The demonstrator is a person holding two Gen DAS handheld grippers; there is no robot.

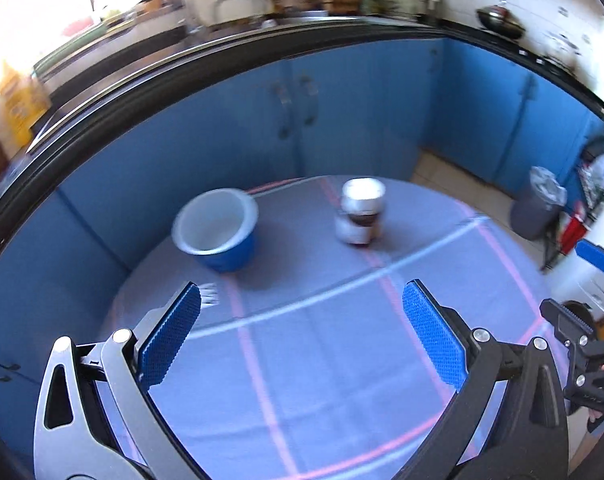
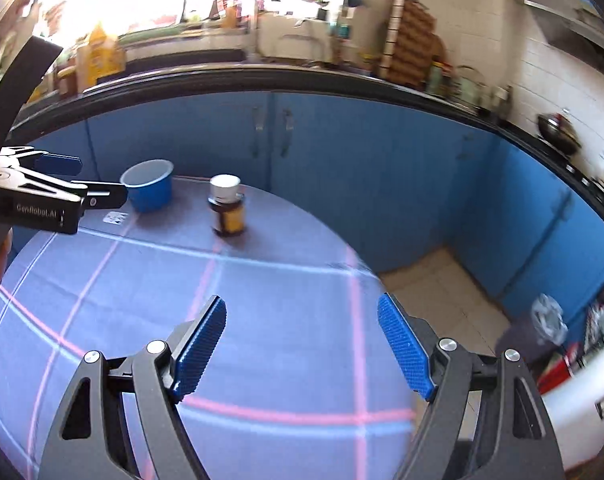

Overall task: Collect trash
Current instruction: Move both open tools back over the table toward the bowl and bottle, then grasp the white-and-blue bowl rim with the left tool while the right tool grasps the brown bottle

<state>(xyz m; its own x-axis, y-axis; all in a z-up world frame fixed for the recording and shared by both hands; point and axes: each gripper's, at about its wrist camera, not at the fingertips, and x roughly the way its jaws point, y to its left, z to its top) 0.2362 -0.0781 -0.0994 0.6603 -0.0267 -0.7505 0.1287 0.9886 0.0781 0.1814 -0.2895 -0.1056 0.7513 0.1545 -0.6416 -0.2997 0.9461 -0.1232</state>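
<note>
A small brown bottle [image 1: 359, 216] with a white cap stands upright on the table's far side; it also shows in the right wrist view [image 2: 226, 210]. A blue cup [image 1: 218, 232] with a white inside stands to its left, and shows in the right wrist view [image 2: 148, 190]. A small white scrap [image 1: 209, 294] lies near the cup, seen also in the right wrist view [image 2: 114, 218]. My left gripper [image 1: 302, 300] is open and empty above the cloth. My right gripper [image 2: 302, 312] is open and empty, nearer the table's front.
The round table [image 2: 262, 288] has a blue cloth with pink and white lines. Blue kitchen cabinets [image 1: 341, 112] curve behind it. A grey bin [image 1: 535, 204] with a liner stands on the tiled floor at the right.
</note>
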